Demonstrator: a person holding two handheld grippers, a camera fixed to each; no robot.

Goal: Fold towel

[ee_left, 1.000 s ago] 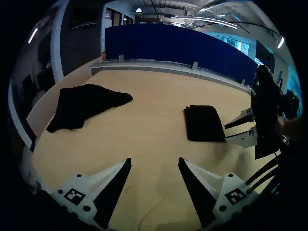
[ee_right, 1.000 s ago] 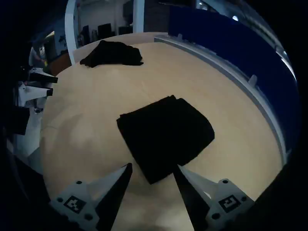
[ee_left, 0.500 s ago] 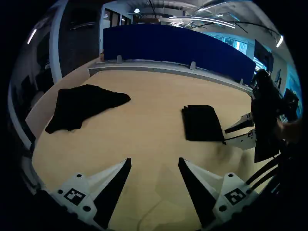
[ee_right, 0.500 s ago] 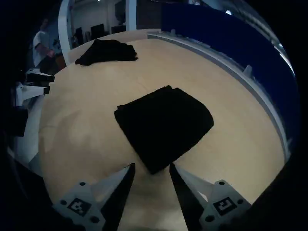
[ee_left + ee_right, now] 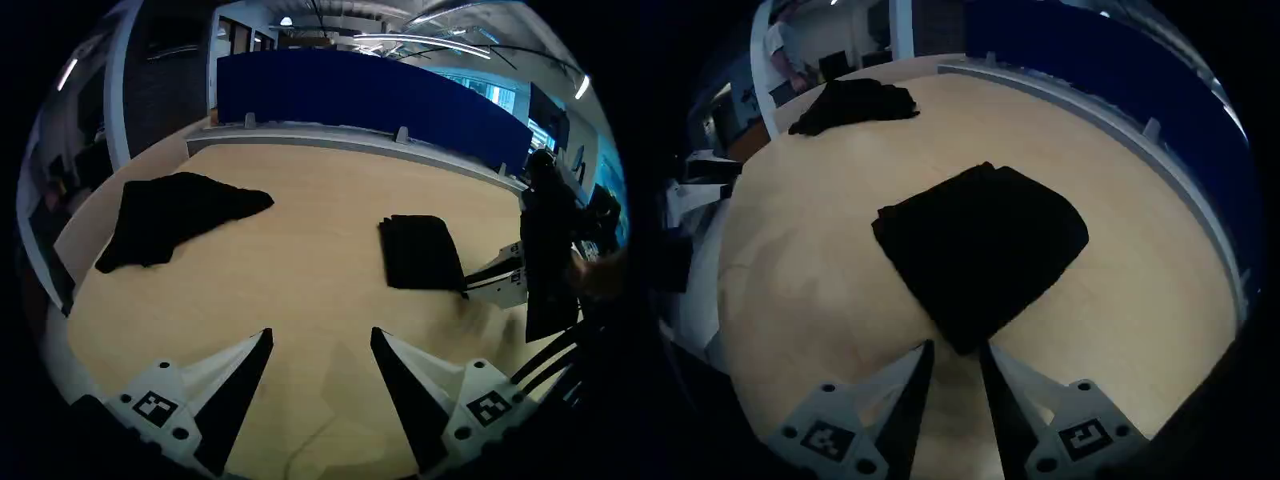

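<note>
My right gripper (image 5: 955, 346) has drawn its fingers in over the last second. They stood wide a moment ago; now only a narrow gap is left between them. I have also pushed forward, so the near corner of the folded towel (image 5: 984, 248) sits right at the mouth of that gap. I cannot tell whether both fingers are pressing the cloth yet or only bracketing it. From the left gripper view, that gripper reaches in low from the right and meets the towel at its near right corner.

My left gripper (image 5: 320, 352) has hardly moved. Its fingers are wide apart, holding nothing, over bare wood near my edge of the table (image 5: 320, 208).

The towel is a compact dark rectangle lying flat toward the right of the table, well apart from the left gripper. It has kept its place and shape, so the closing has not lifted it.

I read this as the start of a pinch on an already folded towel, either for one more fold or to move it aside.

Far to the left lies a crumpled dark cloth (image 5: 172, 216), unfolded and untouched, which looks like the next piece of work. Beyond the far edge of the table runs a blue partition (image 5: 360, 96).
</note>
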